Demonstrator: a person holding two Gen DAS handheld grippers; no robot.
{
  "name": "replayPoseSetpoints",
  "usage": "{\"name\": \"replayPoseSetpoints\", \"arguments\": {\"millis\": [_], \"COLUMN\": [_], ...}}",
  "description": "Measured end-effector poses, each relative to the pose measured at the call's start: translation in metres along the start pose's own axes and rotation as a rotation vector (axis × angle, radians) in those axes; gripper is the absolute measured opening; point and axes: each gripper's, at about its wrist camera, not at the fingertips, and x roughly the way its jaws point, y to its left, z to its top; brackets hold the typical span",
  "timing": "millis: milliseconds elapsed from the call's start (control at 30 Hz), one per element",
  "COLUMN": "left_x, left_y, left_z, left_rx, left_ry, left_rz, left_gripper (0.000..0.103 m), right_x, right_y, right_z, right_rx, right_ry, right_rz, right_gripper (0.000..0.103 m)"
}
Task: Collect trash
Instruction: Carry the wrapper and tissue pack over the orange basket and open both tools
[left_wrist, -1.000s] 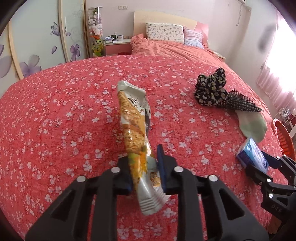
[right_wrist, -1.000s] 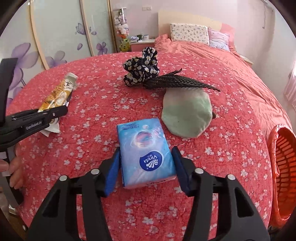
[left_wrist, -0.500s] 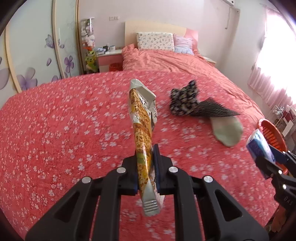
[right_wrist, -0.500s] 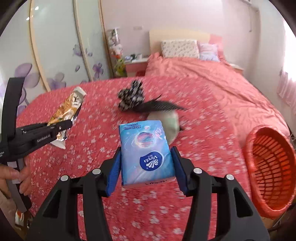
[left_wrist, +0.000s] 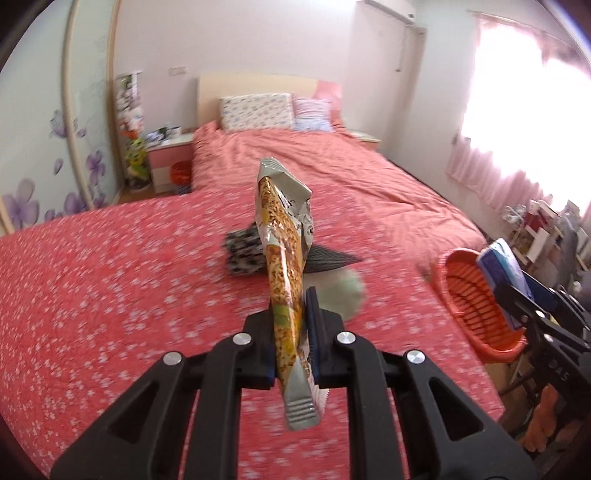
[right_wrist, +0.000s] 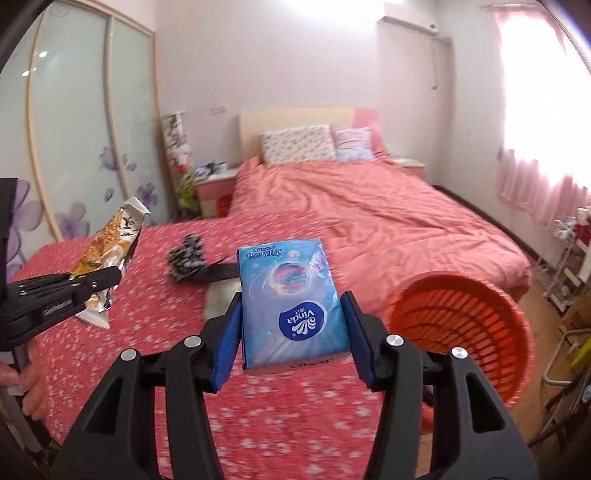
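Note:
My left gripper (left_wrist: 291, 332) is shut on an orange and silver snack wrapper (left_wrist: 282, 236), held upright above the red flowered bed; in the right wrist view the wrapper (right_wrist: 110, 243) and that gripper (right_wrist: 107, 280) show at the left. My right gripper (right_wrist: 291, 325) is shut on a blue tissue pack (right_wrist: 291, 302), lifted above the bed; in the left wrist view the pack (left_wrist: 502, 269) is at the right edge. An orange mesh basket (right_wrist: 461, 321) stands beside the bed, to the right of the pack, also the basket (left_wrist: 472, 295) in the left wrist view.
On the red bedspread (left_wrist: 110, 277) lie a black and white floral cloth (left_wrist: 242, 251), a black mesh piece (left_wrist: 328, 256) and a pale green sock (left_wrist: 343, 295). A nightstand (right_wrist: 214, 188) and wardrobe doors (right_wrist: 85, 129) stand at the left; shelves (right_wrist: 569, 266) at the right. A person's hand (right_wrist: 26, 384) holds the left gripper.
Both grippers rose off the bed with their items and swung right; the orange basket has come well into both views. The left jaws closed tighter on the wrapper.

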Motion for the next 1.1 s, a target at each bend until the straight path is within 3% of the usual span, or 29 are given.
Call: {"name": "replayPoseSetpoints", "arguments": {"millis": [433, 700, 1033, 1100], "left_x": [0.013, 0.045, 0.099, 0.113], "left_y": [-0.119, -0.189, -0.256, -0.262], "left_z": [0.014, 0.011, 0.003, 0.001], "left_rx": [0.108, 0.173, 0.222, 0.218], "left_ry": [-0.015, 0.034, 0.107, 0.127], "left_rz": [-0.214, -0.333, -0.383, -0.366], "left_gripper": [0.014, 0.014, 0.017, 0.028], "right_x": [-0.019, -0.015, 0.007, 0.013], "right_y": [-0.083, -0.133, -0.188, -0.195], "right_z": [-0.003, -0.010, -0.020, -0.022], "right_rx": [0.130, 0.214, 0.346, 0.366], "right_ry": [-0.071, -0.074, -0.044, -0.029], "right_rz": [-0.150, -0.214, -0.207, -0.192], "right_gripper": [0.052, 0.052, 0.053, 0.056]}}
